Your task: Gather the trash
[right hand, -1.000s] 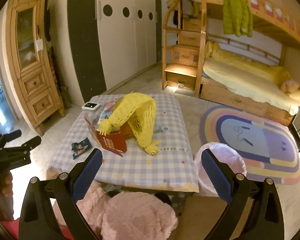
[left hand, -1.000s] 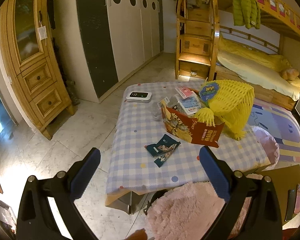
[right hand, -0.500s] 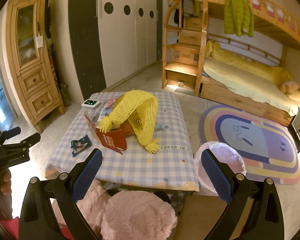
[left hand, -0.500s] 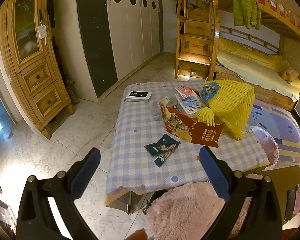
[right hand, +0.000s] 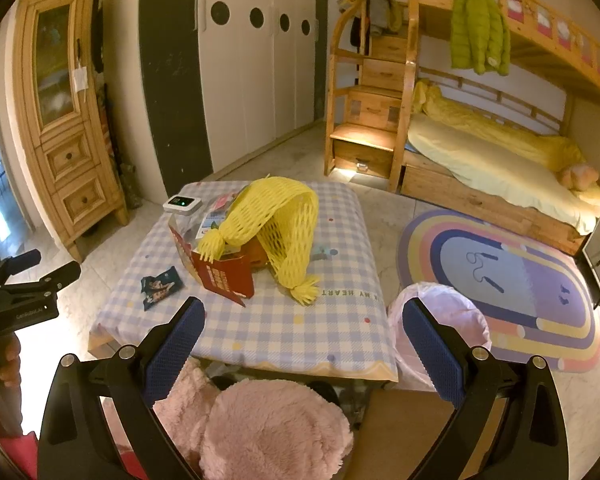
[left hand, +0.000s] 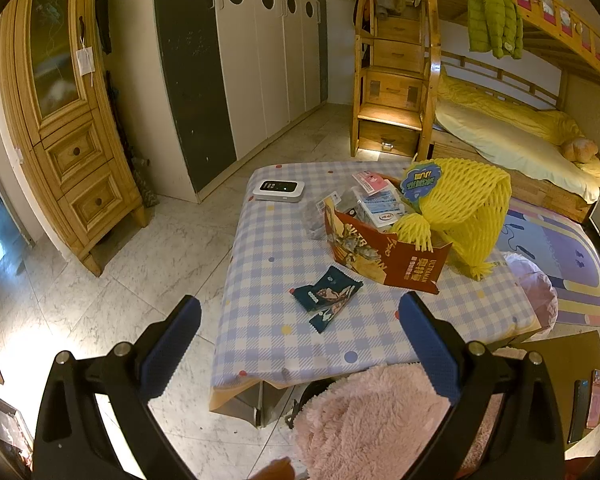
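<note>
Both tools, left tool (left hand: 298, 344) and right tool (right hand: 302, 340), were held wide and empty, short of the checked-cloth worktop (left hand: 268, 336). Dark blue foil wrappers (left hand: 326, 294) lay flat beside the red cardboard box (left hand: 384, 256); the pink-lined bin (right hand: 440, 320) stood alongside, probably for drop-off.

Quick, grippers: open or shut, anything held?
Left gripper: open, holding nothing, short of the table.
Right gripper: open, holding nothing, short of the table too.
</note>
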`<act>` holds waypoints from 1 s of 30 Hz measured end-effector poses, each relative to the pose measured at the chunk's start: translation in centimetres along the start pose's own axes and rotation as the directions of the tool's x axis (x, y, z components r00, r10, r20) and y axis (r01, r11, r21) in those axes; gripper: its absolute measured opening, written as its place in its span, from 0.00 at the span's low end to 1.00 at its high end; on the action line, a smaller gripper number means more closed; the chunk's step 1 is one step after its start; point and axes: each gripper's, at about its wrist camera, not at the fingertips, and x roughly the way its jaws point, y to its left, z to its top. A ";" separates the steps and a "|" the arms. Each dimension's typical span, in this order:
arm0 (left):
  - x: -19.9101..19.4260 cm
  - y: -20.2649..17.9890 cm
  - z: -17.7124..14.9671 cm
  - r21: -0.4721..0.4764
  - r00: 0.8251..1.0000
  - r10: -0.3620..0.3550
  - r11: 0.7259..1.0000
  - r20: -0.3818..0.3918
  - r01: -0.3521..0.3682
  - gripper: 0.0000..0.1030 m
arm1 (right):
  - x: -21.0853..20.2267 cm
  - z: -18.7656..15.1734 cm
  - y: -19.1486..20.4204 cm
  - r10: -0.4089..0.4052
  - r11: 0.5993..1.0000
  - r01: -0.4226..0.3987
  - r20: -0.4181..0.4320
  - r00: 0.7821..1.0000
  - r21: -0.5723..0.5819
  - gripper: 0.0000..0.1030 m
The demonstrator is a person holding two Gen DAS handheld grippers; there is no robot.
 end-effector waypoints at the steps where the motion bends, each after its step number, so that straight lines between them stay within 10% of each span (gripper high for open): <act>1: 0.0 0.0 0.0 0.000 1.000 0.001 1.000 0.000 -0.001 0.93 | 0.0 0.0 0.0 0.000 1.000 0.000 0.000 1.000 0.000 0.95; 30: 0.1 0.2 -0.1 -0.002 1.000 -0.001 1.000 -0.002 0.001 0.93 | 0.0 -0.1 0.1 0.000 1.000 0.000 -0.001 1.000 -0.003 0.95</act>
